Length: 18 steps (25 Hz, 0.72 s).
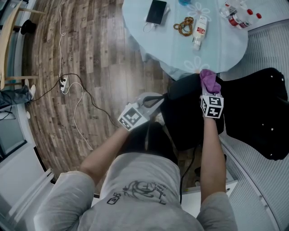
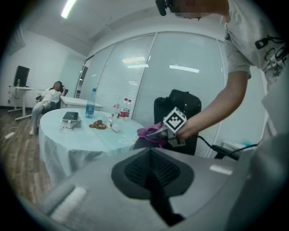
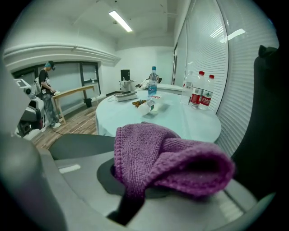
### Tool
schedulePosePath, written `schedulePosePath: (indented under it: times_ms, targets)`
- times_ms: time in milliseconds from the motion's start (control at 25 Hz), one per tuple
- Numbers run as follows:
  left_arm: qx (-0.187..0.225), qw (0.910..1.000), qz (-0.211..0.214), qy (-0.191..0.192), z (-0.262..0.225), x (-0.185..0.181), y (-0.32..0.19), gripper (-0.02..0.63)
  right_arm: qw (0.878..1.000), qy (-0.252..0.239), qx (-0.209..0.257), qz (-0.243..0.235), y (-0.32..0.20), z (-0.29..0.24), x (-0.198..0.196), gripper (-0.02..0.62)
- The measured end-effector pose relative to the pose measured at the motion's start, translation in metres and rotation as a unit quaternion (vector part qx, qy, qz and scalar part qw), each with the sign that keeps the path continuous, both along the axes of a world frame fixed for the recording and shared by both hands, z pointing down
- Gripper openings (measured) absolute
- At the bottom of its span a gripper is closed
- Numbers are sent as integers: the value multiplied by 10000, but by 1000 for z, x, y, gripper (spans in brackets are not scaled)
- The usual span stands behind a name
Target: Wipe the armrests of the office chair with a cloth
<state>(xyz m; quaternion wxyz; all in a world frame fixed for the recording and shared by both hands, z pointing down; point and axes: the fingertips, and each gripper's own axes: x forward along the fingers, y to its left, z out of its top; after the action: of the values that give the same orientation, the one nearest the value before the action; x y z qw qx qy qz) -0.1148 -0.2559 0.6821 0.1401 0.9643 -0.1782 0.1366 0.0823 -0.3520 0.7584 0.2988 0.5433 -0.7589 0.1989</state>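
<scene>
The right gripper (image 1: 209,91) has its jaws closed on a bunched purple knitted cloth (image 1: 209,80). In the right gripper view the fabric spills out over both jaws. From the head view, the cloth sits at about 1 o'clock from the person's chest, at the near end of a dark grey padded armrest (image 1: 180,88) of the black office chair (image 1: 257,108). Whether the cloth presses on the pad cannot be told. The chair's broad black back spreads out toward 3 o'clock.

The left gripper (image 1: 156,101) hangs just beside the armrest at its 9 o'clock side and points toward the chair. Its jaws meet along a thin seam with nothing between them (the left gripper view shows only ribbed dark pads closed together).

At 12 o'clock stands a round table under a pale blue cover (image 1: 216,49), carrying a black smartphone (image 1: 156,11) and a white bottle lying on its side (image 1: 199,31).
</scene>
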Motion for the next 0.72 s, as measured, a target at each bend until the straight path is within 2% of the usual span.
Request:
schedulePosePath:
  times_ms: [120, 280, 720]
  targets:
    - [-1, 10000, -3, -6, -1, -1, 2, 2, 9999, 149, 2, -40, 4, -2, -7, 28]
    - [-8, 10000, -2, 23, -4, -1, 3, 2, 9991, 206, 47, -373, 19, -6, -32, 28]
    - [33, 10000, 15, 36, -7, 1, -1, 2, 9945, -215, 114, -1019, 68, -15, -125, 28]
